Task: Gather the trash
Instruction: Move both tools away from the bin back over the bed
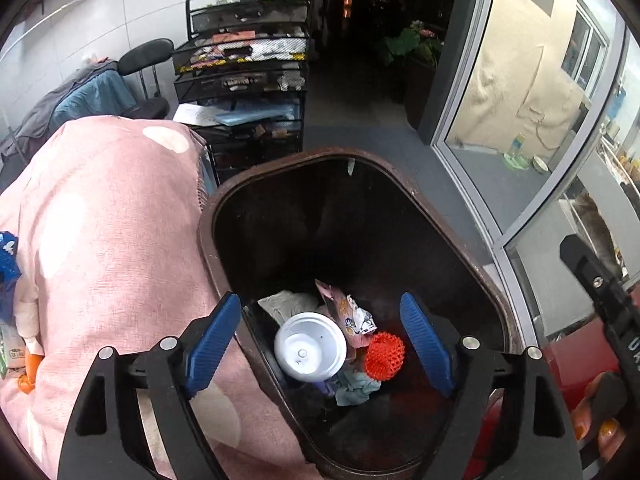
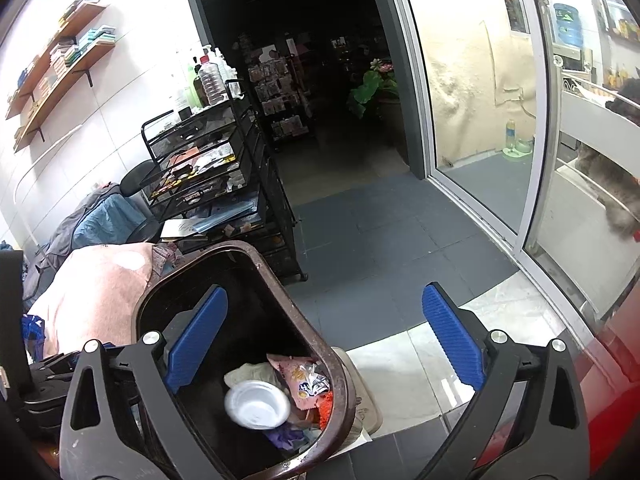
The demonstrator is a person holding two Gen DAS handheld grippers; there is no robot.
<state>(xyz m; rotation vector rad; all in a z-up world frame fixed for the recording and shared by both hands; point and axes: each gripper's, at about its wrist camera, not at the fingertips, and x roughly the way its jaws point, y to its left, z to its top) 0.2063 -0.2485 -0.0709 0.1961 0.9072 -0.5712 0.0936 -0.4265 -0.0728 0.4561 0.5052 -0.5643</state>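
A dark brown trash bin (image 1: 256,176) stands open below me; it also shows in the right wrist view (image 2: 308,336). Inside lie a white plastic lid (image 1: 310,346), a red knobbly ball (image 1: 385,356), a pink printed wrapper (image 1: 346,316) and crumpled cloth or tissue (image 1: 354,388). The lid (image 2: 257,403) and wrapper (image 2: 300,380) also show in the right wrist view. My left gripper (image 1: 320,344) is open and empty above the bin's mouth. My right gripper (image 2: 324,344) is open and empty over the bin's right rim.
A pink dotted cloth (image 1: 100,240) covers a surface left of the bin. A black wire trolley (image 1: 244,80) with clutter stands behind, beside a chair (image 1: 148,60). A glass sliding door (image 2: 480,120) is at the right. Dark floor tiles (image 2: 380,240) lie beyond.
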